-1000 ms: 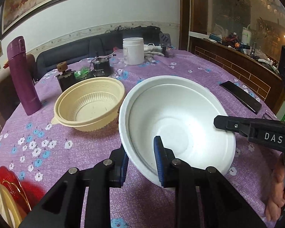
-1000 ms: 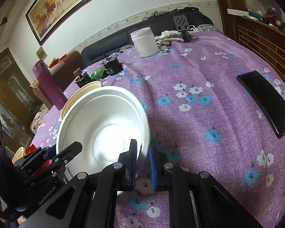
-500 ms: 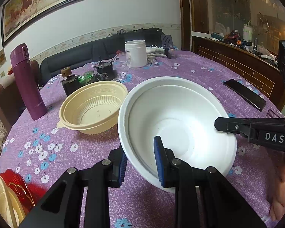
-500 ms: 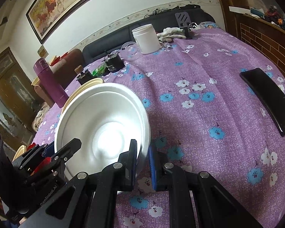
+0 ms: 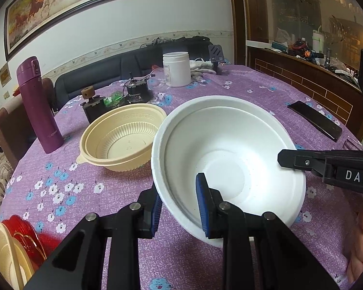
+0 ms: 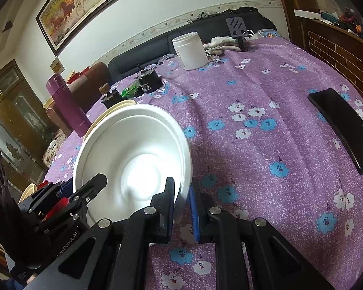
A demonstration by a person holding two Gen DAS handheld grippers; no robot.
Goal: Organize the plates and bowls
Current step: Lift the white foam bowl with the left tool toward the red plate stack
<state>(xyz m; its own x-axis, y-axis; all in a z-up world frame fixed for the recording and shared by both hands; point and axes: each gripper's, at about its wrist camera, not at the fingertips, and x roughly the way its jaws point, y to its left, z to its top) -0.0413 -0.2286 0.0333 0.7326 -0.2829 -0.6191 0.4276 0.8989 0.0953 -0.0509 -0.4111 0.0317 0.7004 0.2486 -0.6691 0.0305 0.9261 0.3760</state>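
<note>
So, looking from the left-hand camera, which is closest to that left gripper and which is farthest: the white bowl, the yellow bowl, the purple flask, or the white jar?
1. White bowl: the left gripper clamps its near rim.
2. Yellow bowl: just behind, to the left.
3. Purple flask: farther back, at the table's left edge.
4. White jar: far side of the table, centre.

Warm indoor light; ceiling-lamp glare on the painting [image 5: 60,7] at 11 o'clock, bowl [image 6: 133,159] centre overexposed, fisheye edges bent and dark.
</note>
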